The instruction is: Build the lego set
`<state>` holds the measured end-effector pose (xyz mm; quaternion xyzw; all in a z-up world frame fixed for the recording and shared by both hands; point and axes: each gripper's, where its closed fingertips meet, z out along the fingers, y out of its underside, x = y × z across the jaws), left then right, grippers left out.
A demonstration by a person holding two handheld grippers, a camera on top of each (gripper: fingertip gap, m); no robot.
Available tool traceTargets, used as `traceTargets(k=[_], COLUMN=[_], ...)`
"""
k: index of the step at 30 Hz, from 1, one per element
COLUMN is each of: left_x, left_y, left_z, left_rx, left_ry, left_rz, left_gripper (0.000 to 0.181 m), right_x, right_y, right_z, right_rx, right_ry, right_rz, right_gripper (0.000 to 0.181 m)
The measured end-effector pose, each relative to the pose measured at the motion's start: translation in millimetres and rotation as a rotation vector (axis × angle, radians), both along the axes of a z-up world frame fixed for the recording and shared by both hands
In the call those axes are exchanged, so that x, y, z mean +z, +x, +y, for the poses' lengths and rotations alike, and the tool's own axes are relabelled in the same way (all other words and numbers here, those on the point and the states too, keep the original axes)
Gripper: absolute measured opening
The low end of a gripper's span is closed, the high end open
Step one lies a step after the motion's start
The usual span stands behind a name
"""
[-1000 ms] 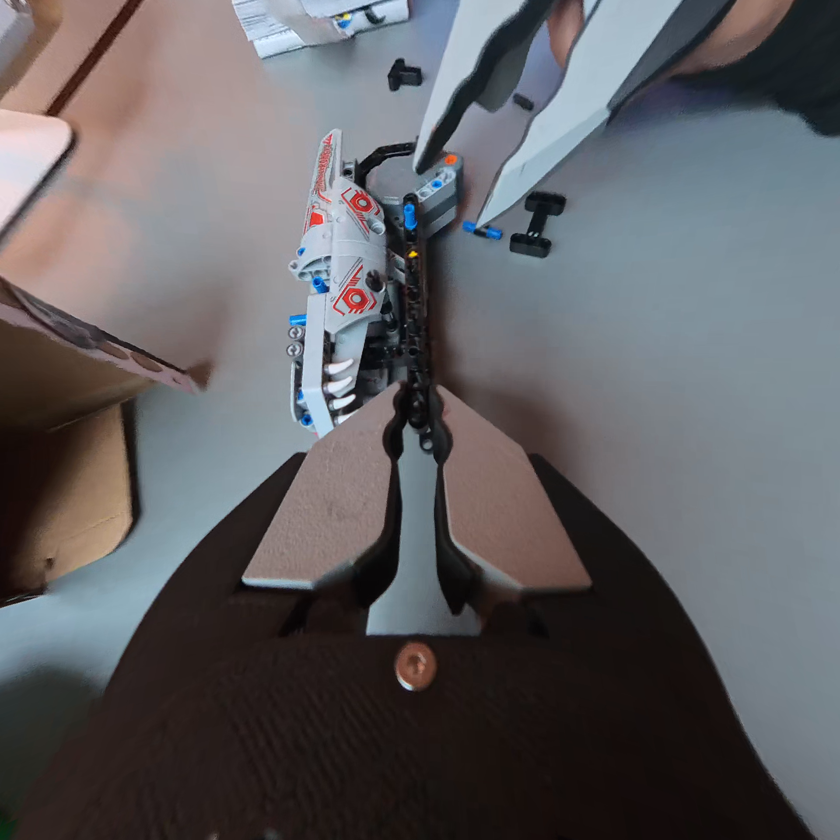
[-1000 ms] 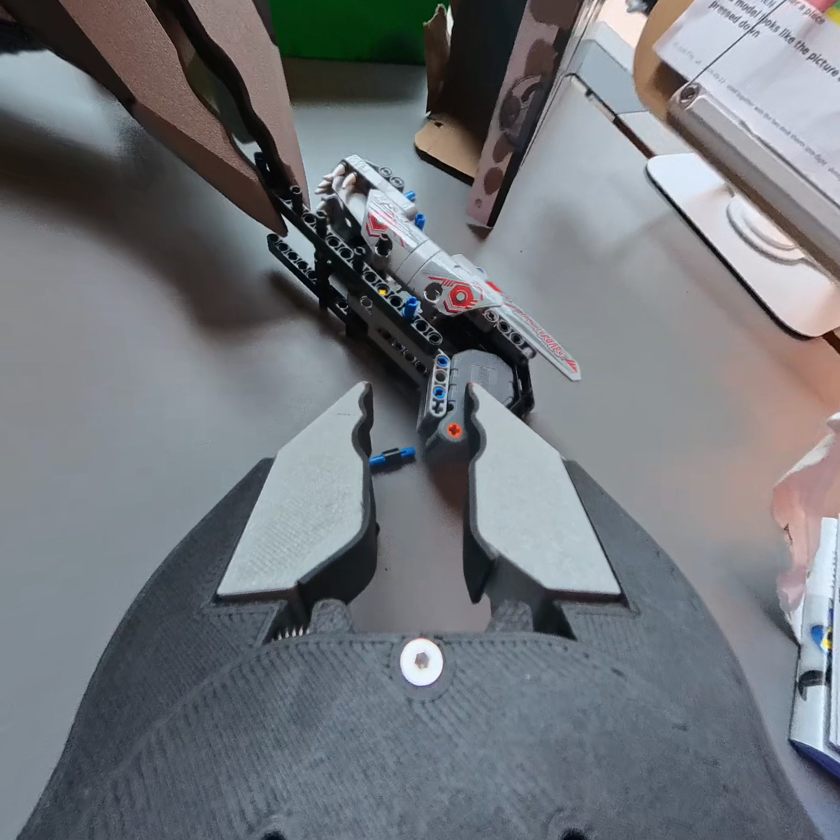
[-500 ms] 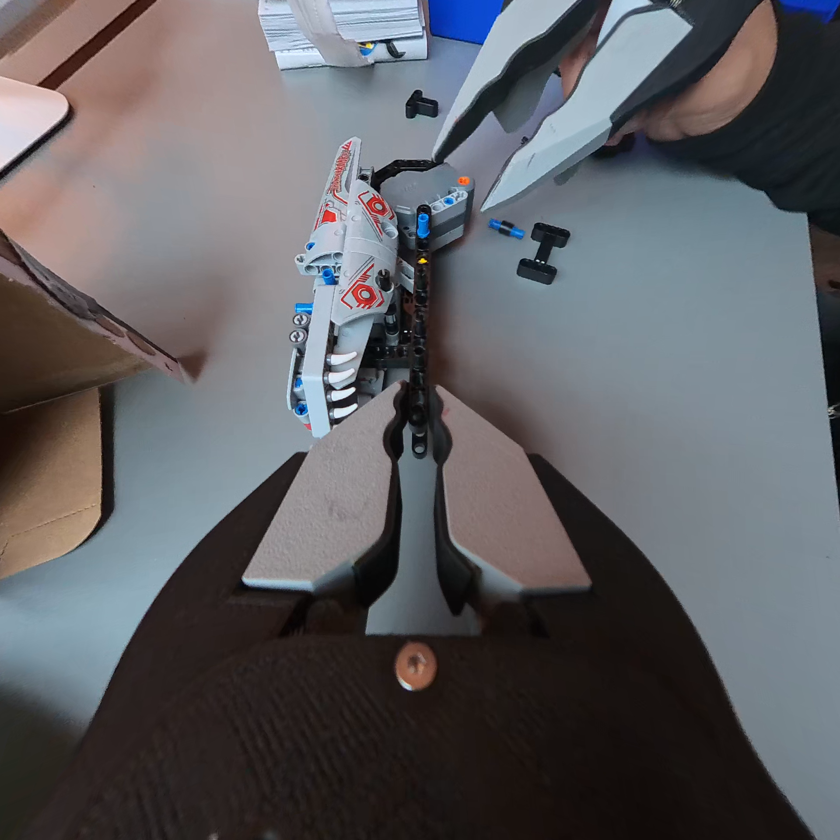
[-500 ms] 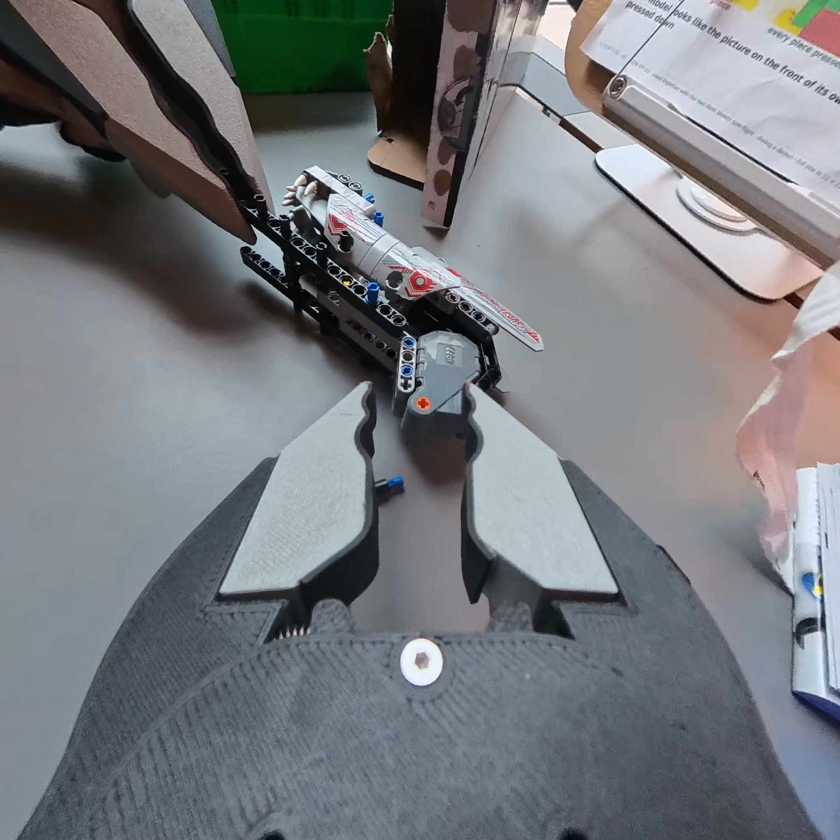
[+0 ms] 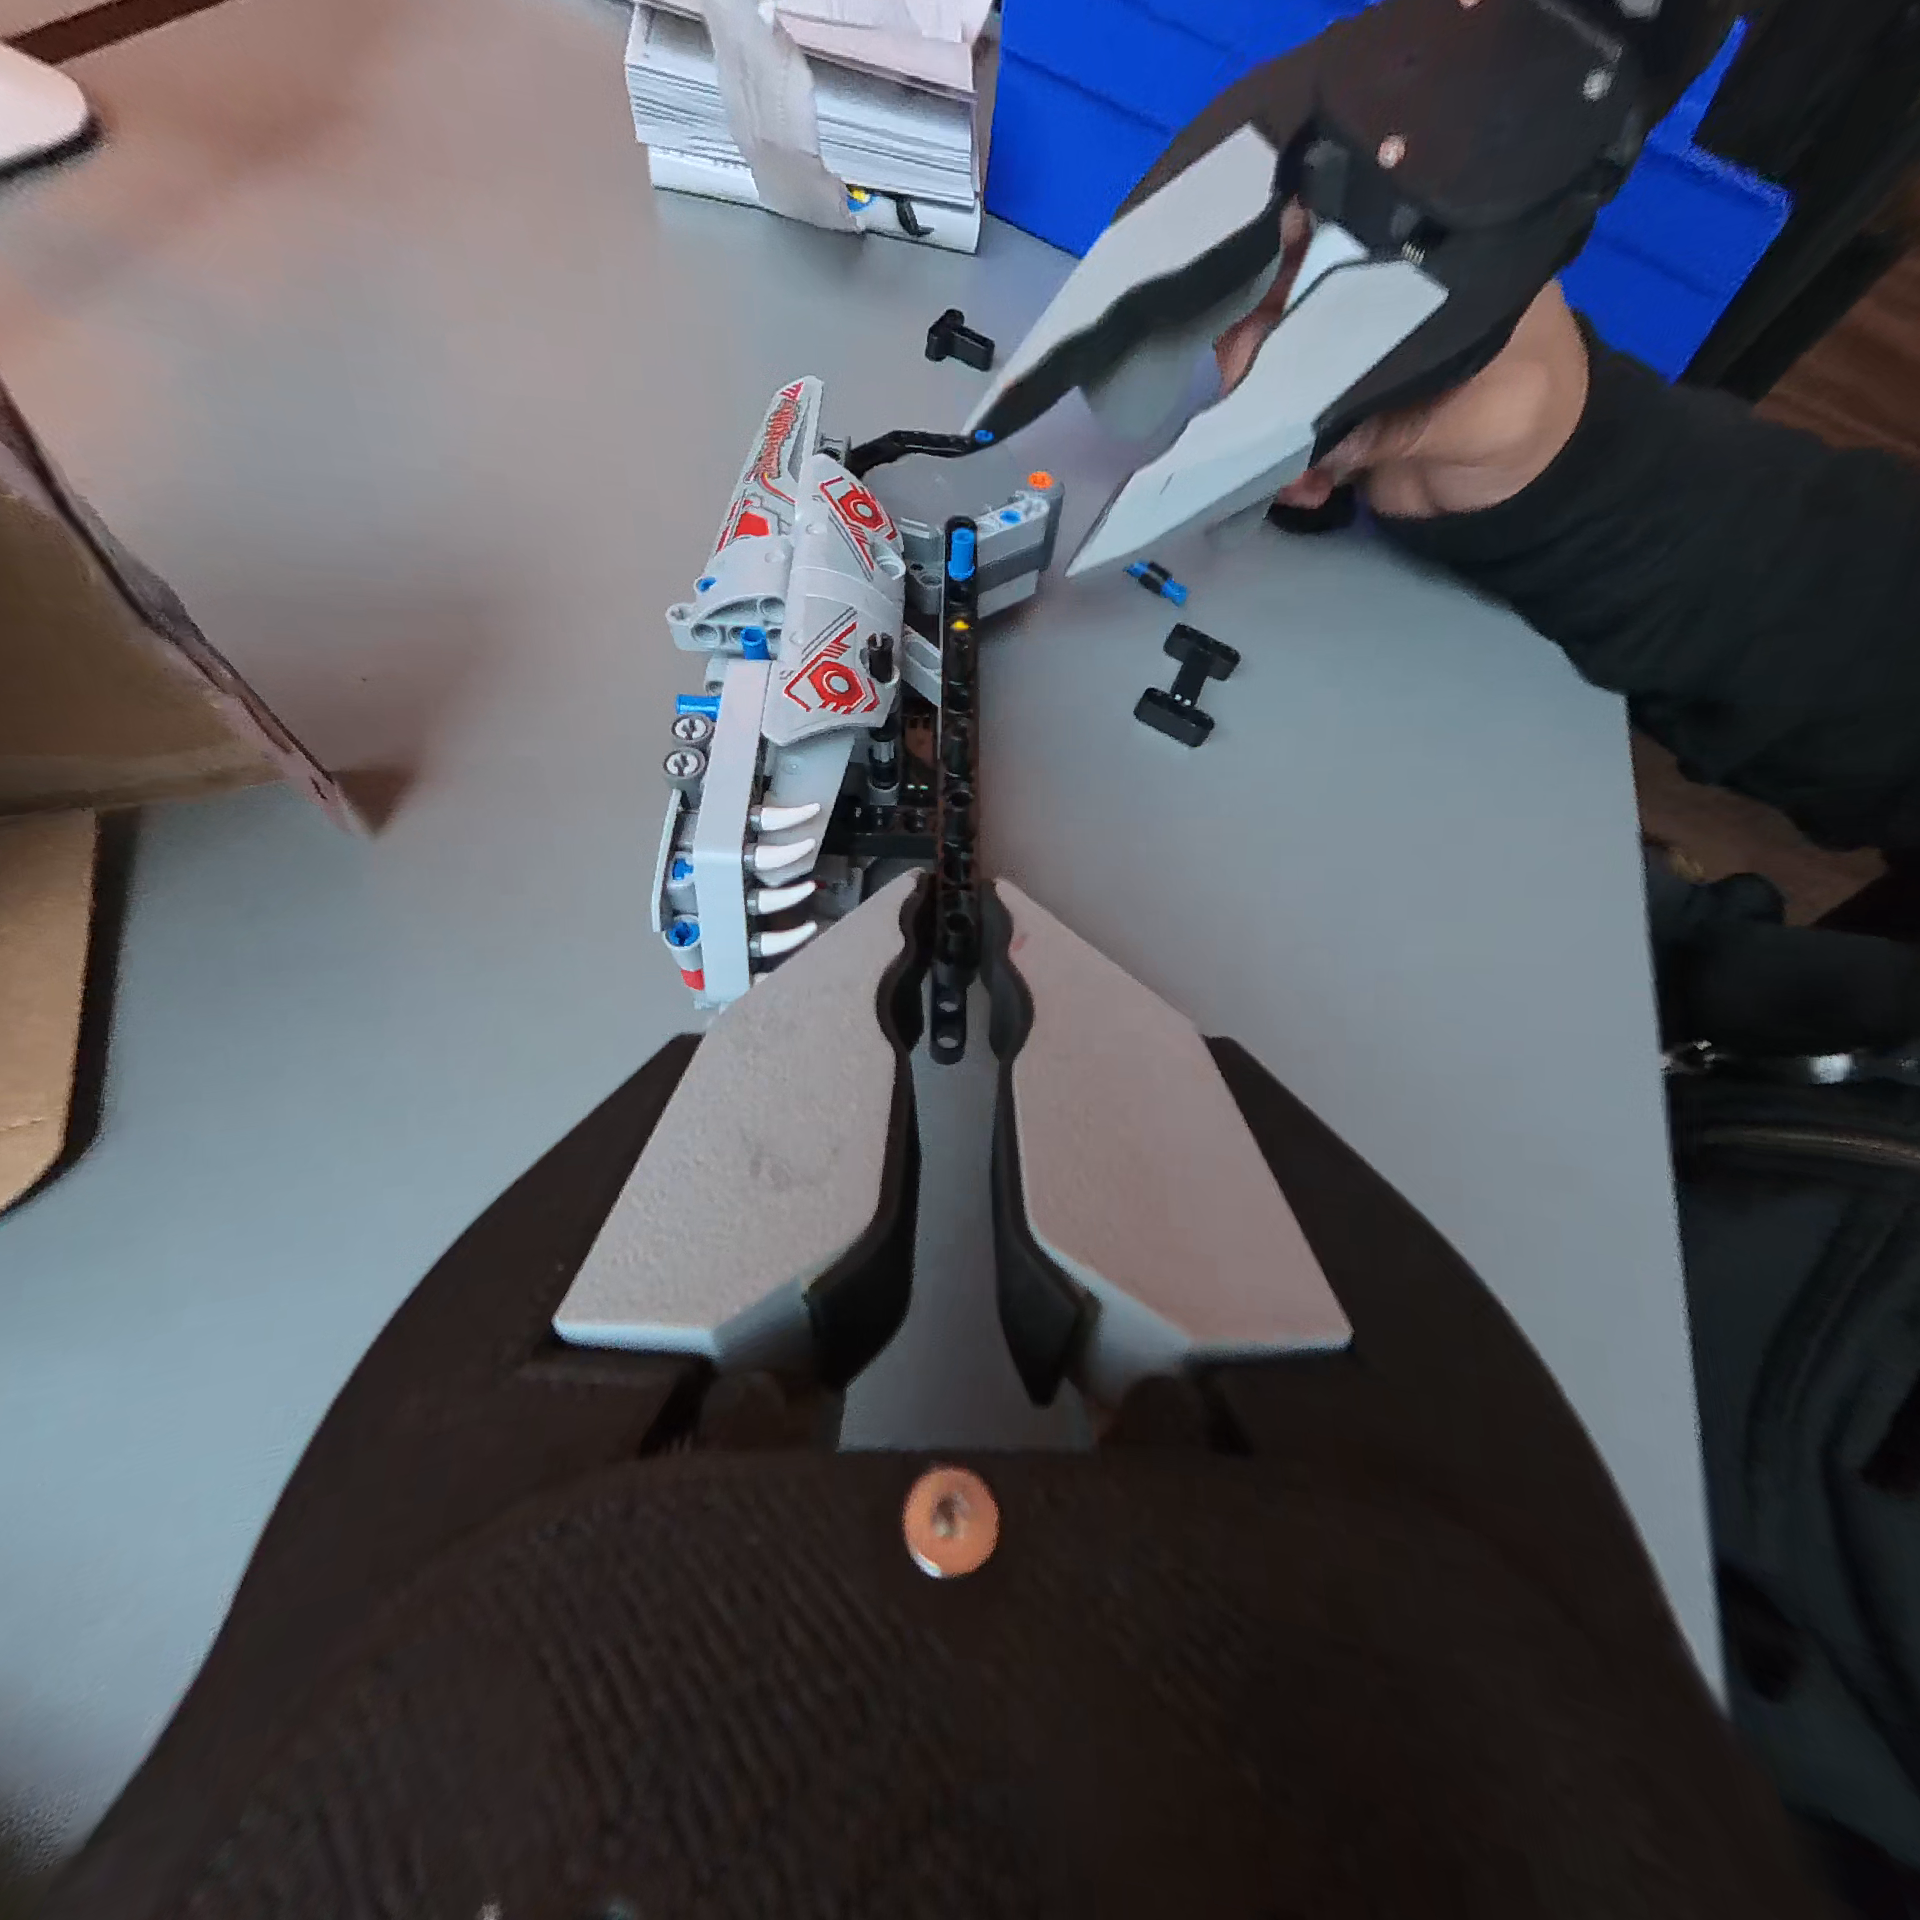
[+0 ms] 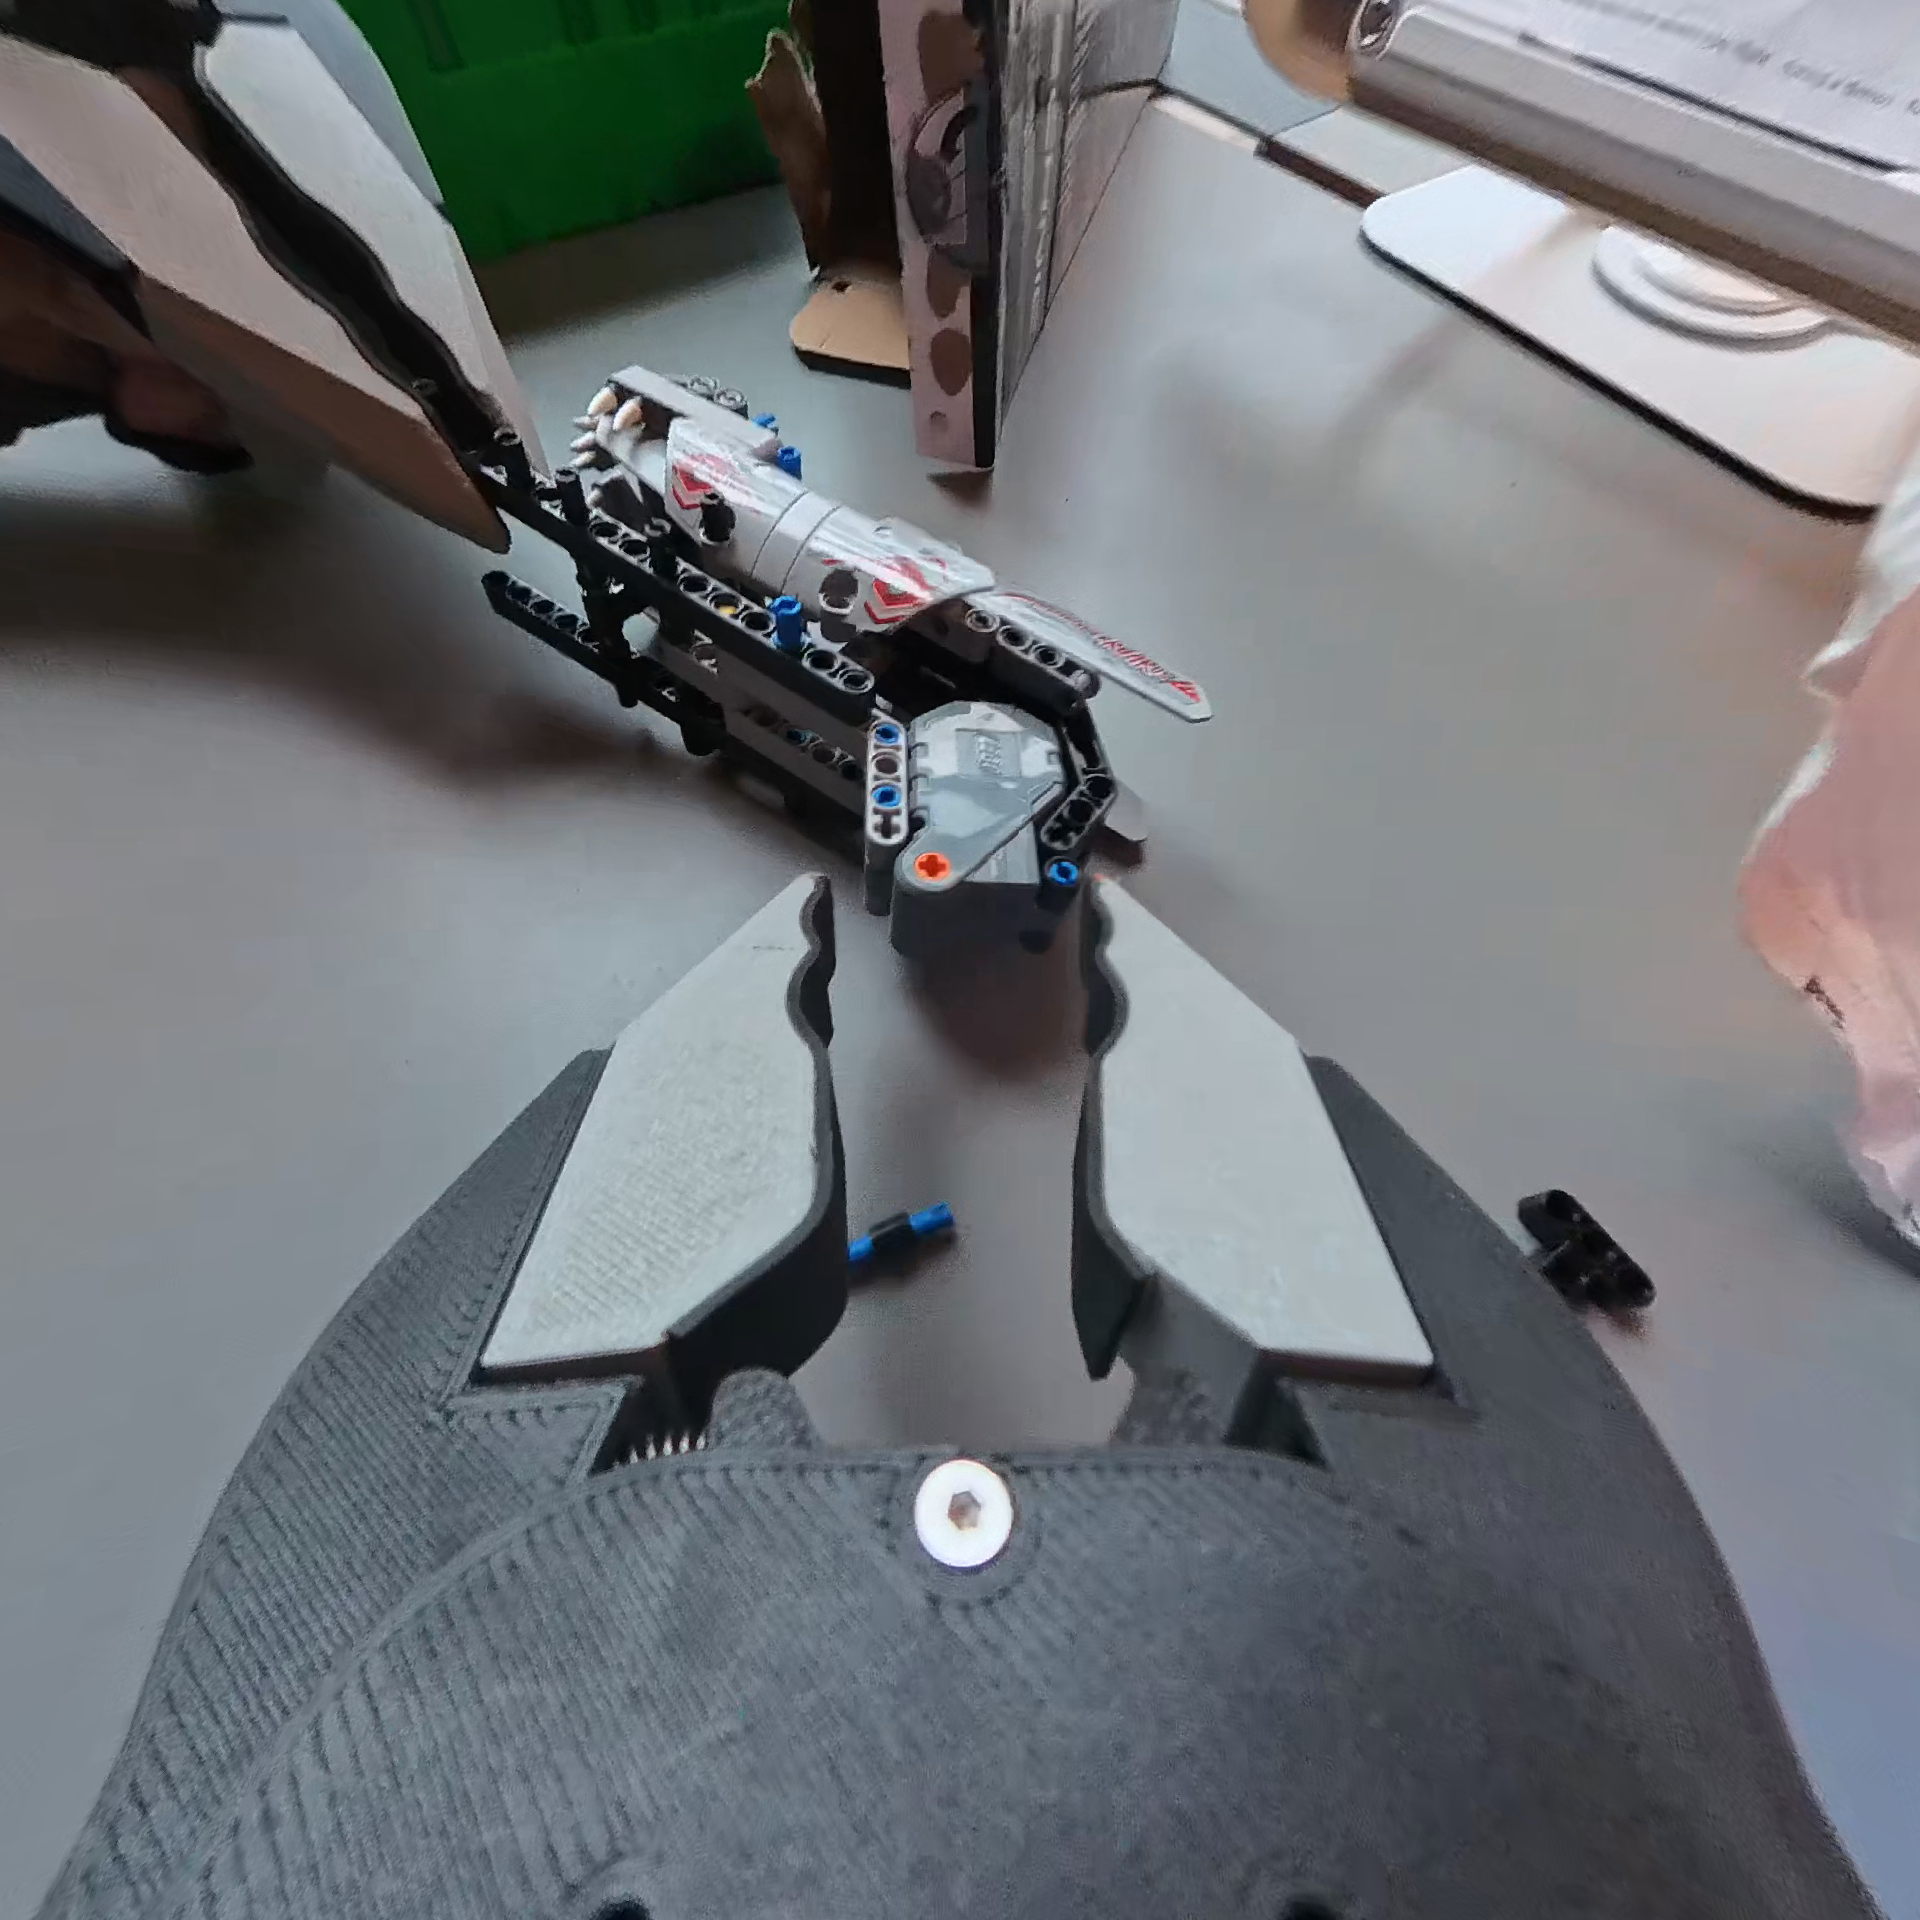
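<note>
The partly built lego model (image 5: 810, 665), grey with red markings, white teeth and black beams, lies on the grey table (image 5: 1299, 935). My left gripper (image 5: 954, 935) is shut on the end of the model's long black beam (image 5: 958, 727). In the right wrist view the model (image 6: 810, 582) has a grey motor block (image 6: 977, 821) at its near end. My right gripper (image 6: 956, 904) is open and empty, its tips just short of that block. A loose blue pin (image 6: 899, 1236) lies on the table under its fingers.
A black axle with two wheels (image 5: 1184, 686), a small black piece (image 5: 956, 338), stacked booklets (image 5: 810, 135) and a blue bin (image 5: 1143, 125) lie beyond the model. A cardboard box (image 6: 987, 208), green bin (image 6: 582, 114), monitor stand (image 6: 1662, 312) and plastic bag (image 6: 1849, 831) stand around. About 12 cm separates my left fingertips from my right.
My right gripper has drawn back and up from the motor block, so the blue pin now lies farther under its fingers. My left gripper keeps its hold on the black beam.
</note>
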<state>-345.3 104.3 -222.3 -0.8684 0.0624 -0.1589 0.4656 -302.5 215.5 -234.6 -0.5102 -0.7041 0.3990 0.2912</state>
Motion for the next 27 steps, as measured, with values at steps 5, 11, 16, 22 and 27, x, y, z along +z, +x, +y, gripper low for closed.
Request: traceTargets(k=[5, 11, 16, 22, 27], left_x=[11.3, 20.6, 26.1, 29.2, 38.8], left_y=[-5.5, -4.8, 7.7, -10.3, -14.7], left_z=[0.7, 3.5, 9.8, 12.9, 11.0], left_rx=[0.034, 0.053, 0.049, 0.168, 0.182], left_ry=[0.032, 0.063, 0.054, 0.036, 0.004], left_rz=[-0.186, -0.268, -0.403, -0.408, 0.217], left_gripper=[0.005, 0.005, 0.005, 0.011, 0.073], right_x=[3.9, 13.7, -0.8, 4.5, 11.7], right_y=[0.7, 3.5, -2.7, -1.3, -5.0], right_z=[8.3, 3.7, -6.9, -2.3, 1.3], right_rx=[-0.035, 0.026, 0.091, 0.049, 0.021], right_ry=[0.007, -0.070, -0.037, -0.161, -0.306], right_rz=[0.027, 0.073, -0.025, -0.172, -0.371], right_gripper=[0.046, 0.054, 0.058, 0.057, 0.057])
